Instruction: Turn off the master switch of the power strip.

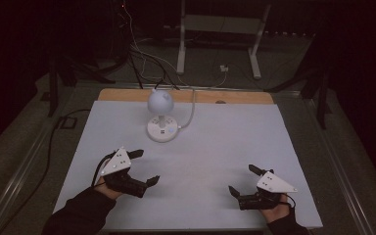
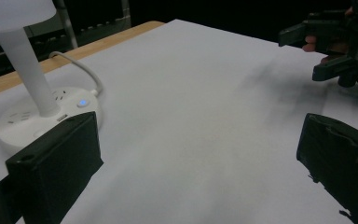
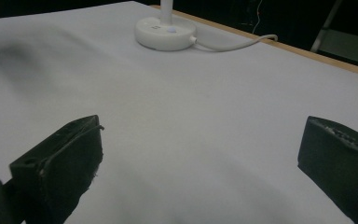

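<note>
At the near edge of the high view, two dark-sleeved forearms are reaching in from below, each hand holding a black two-jaw gripper topped with a grey three-cornered plate. The left gripper (image 1: 144, 168) is hovering over the near left part of the white sheet-covered table (image 1: 215, 156), its jaws spread wide apart and grasping nothing; the right gripper (image 1: 244, 180) is sitting over the near right part, jaws likewise released and empty. The two are lying well apart, with bare white surface between them. In the left gripper view, the right gripper (image 2: 314, 51) is showing farther off at the upper right. Farther back, near the middle of the far side, a small white desk lamp with a round base and a globe-shaped head (image 1: 161, 117) is standing upright, a small blue light glowing on its base. A white cable (image 1: 192, 110) is running from the base toward the far wooden edge of the table (image 1: 127, 94). Beyond it, white metal frame legs (image 1: 218, 39) are standing on the dark floor.
</note>
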A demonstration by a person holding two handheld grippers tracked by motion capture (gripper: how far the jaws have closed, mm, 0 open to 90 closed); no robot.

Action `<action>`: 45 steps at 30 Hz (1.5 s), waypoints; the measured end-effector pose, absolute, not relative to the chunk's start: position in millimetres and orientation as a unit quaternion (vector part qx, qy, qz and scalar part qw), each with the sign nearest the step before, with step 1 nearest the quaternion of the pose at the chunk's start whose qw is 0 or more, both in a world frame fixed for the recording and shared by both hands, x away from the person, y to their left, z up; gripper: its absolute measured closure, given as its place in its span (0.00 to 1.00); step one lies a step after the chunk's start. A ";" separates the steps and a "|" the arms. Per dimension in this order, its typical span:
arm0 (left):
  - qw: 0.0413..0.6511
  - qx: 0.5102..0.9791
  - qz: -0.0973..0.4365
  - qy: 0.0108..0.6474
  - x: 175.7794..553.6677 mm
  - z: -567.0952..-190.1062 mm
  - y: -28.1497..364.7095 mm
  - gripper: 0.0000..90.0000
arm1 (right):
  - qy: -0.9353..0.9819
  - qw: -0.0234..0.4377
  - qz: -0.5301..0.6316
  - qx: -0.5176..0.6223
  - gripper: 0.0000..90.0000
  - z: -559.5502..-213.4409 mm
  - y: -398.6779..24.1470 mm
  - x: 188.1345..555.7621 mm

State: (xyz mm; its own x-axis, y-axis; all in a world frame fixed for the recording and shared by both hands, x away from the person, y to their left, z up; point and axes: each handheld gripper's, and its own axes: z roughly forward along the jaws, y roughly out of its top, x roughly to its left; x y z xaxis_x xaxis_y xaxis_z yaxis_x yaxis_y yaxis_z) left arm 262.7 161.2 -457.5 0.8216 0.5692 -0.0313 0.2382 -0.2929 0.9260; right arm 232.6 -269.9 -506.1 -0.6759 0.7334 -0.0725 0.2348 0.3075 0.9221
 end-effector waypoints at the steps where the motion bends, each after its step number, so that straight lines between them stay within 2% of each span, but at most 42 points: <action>1: 0.537 0.789 0.154 0.256 263.7 -456.8 160.3 0.00 | 0.768 0.249 0.498 0.317 0.00 -506.1 -270.1 232.7; 31: 0.531 0.788 0.160 0.267 307.0 -457.1 120.9 0.00 | 0.766 0.248 0.500 0.318 0.00 -505.9 -270.8 232.0; 39: 0.532 0.778 0.154 0.297 322.3 -456.5 116.1 0.00 | 0.767 0.249 0.501 0.315 0.00 -505.7 -270.4 231.7; 45: 0.529 0.772 0.169 0.309 335.5 -453.4 110.4 0.00 | 0.766 0.247 0.503 0.316 0.00 -505.6 -270.4 231.6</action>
